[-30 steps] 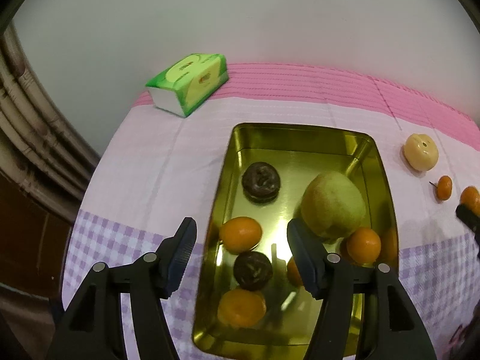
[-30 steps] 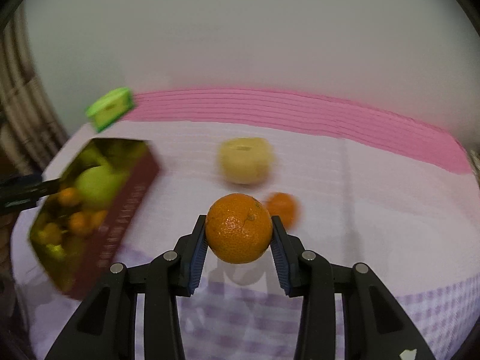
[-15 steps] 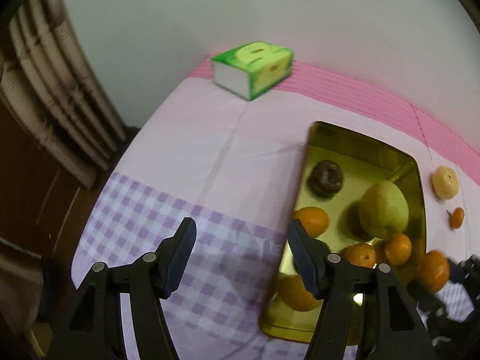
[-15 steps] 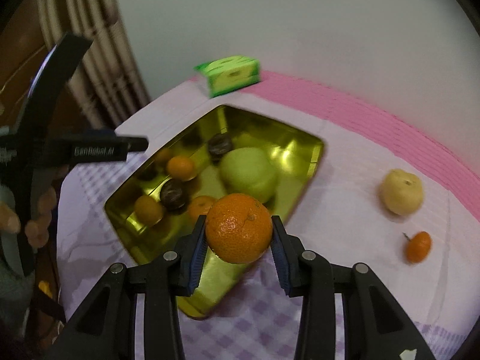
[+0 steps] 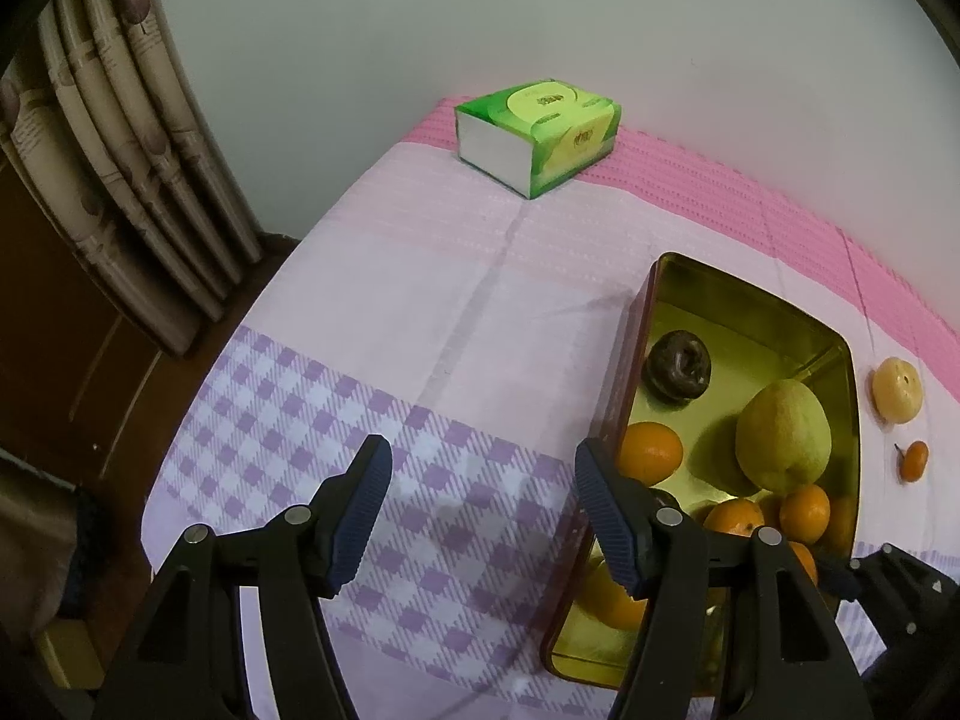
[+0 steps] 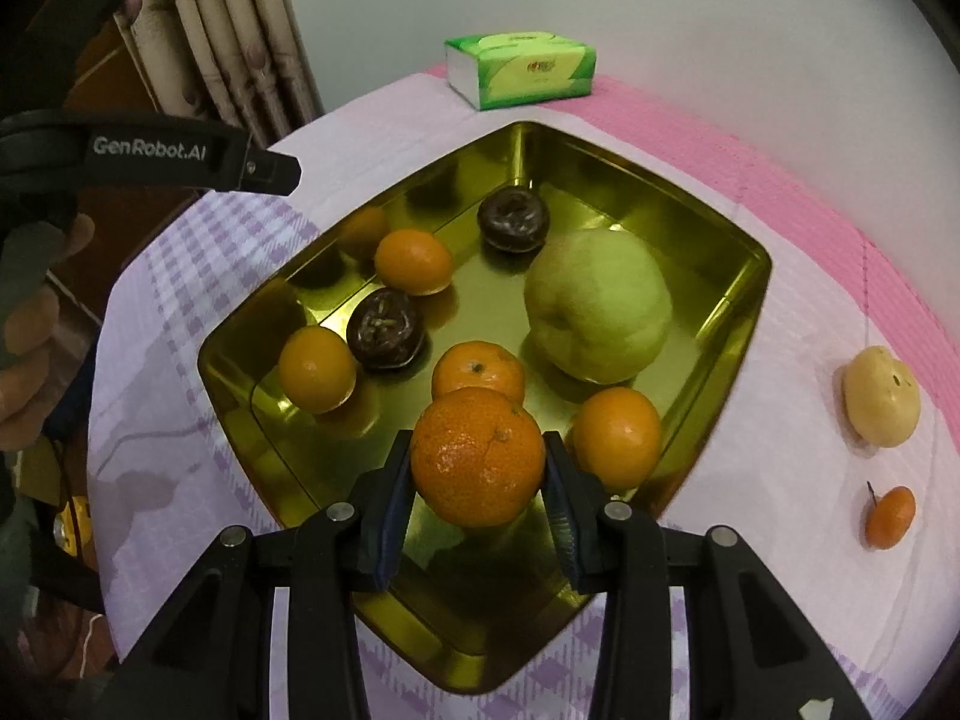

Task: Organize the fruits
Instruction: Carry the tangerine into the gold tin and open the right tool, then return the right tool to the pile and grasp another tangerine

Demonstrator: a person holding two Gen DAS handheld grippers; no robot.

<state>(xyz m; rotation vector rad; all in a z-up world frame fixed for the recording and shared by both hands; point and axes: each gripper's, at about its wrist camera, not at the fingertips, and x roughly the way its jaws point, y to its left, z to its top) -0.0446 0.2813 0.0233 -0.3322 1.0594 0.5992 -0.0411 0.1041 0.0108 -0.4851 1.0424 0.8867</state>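
While the right gripper (image 6: 478, 480) clamps an orange (image 6: 477, 457) above the well-filled tray (image 6: 729, 333), two fruits at right wait, and the left gripper (image 5: 483, 510) is open and empty.

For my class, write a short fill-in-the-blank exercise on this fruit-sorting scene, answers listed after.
1. The right gripper is shut on an ____.
2. The gold tray holds two dark fruits and one large ____ fruit.
3. The left gripper holds ____.
4. The tissue pack at the far edge is mostly ____.

Answers: orange; green; nothing; green
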